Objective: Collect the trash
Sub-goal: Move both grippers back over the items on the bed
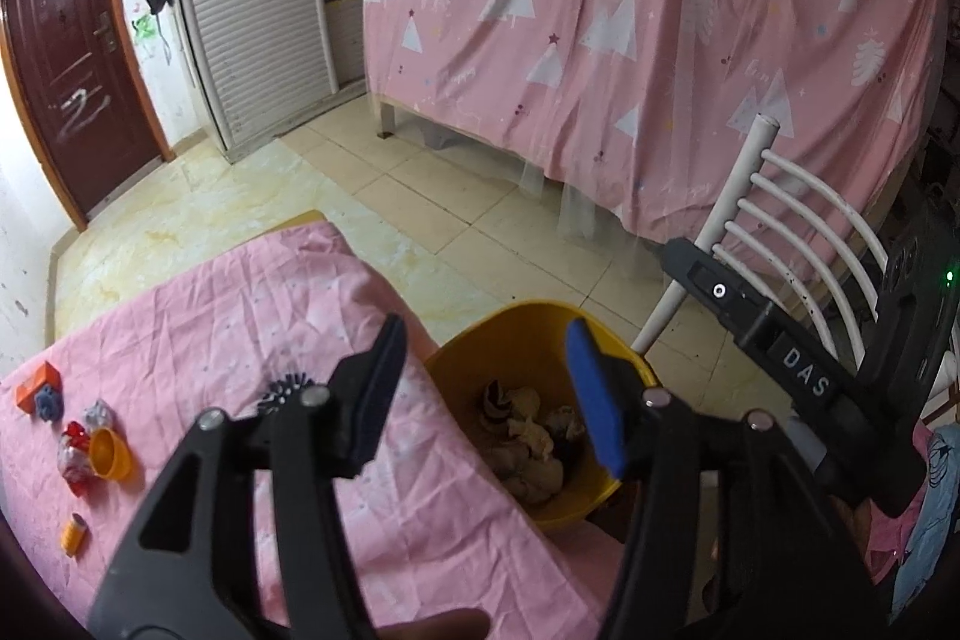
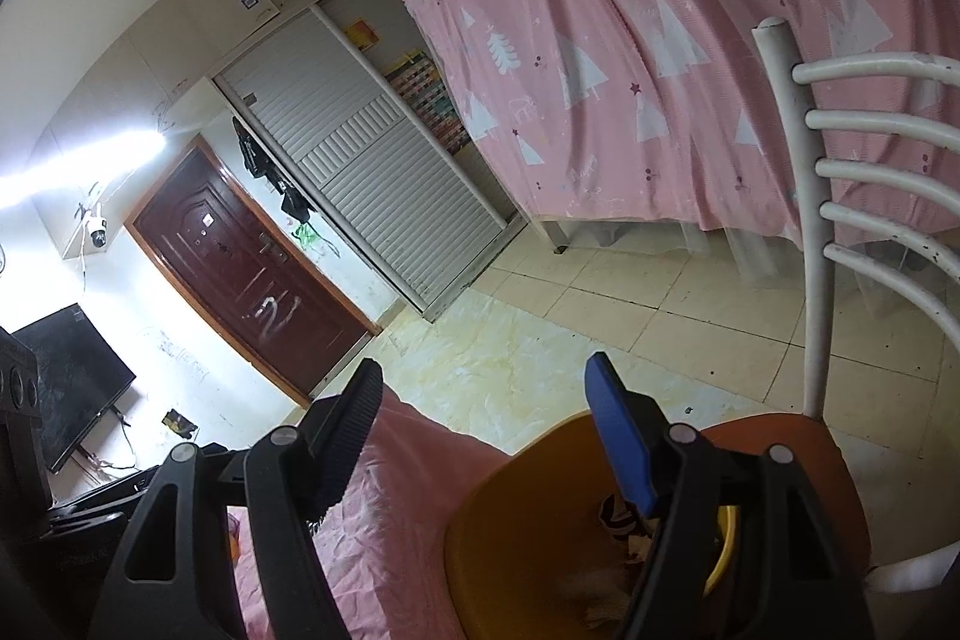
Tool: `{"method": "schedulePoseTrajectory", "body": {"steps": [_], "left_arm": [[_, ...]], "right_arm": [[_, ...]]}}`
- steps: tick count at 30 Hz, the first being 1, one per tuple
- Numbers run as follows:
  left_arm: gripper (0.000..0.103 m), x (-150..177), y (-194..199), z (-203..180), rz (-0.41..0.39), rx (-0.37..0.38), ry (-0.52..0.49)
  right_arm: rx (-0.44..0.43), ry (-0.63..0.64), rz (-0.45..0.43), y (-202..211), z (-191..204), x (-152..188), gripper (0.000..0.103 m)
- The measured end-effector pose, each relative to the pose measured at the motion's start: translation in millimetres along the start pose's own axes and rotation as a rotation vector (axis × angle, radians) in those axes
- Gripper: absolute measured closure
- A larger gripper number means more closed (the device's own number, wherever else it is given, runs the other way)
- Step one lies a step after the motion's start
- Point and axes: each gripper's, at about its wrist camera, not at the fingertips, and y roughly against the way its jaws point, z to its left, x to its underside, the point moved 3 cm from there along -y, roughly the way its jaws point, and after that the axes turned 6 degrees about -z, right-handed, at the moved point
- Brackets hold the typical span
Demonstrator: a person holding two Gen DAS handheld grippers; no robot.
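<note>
Left gripper (image 1: 486, 394) open over bin (image 1: 480, 358) | right-wrist view only: television (image 2: 66, 376)

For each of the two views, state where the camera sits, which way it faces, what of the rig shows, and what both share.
Left wrist: on the left gripper, angled down over the yellow bin beside the pink-covered table; its open fingers show, plus the right gripper.
Right wrist: on the right gripper, facing more level toward the door; open fingers show.
Shared: bin, table, white chair, pink curtain.
</note>
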Motion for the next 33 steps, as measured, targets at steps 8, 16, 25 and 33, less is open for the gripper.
{"method": "schedulePoseTrajectory", "body": {"steps": [8, 16, 25, 33], "left_arm": [[0.05, 6, 13, 20, -0.005, -0.004, 0.039], [0.049, 12, 33, 47, -0.03, -0.007, 0.083], [0.045, 24, 57, 92, -0.061, -0.048, 0.147], [0.037, 39, 78, 135, -0.085, -0.102, 0.208]], "right_arm": [[-0.017, 0.037, 0.012, -3, 16, 4, 0.039], [-0.045, 0.102, 0.037, -10, 45, 13, 0.038], [-0.1, 0.164, 0.093, -21, 86, 39, 0.037], [-0.149, 0.219, 0.148, -32, 125, 63, 0.037]]}}
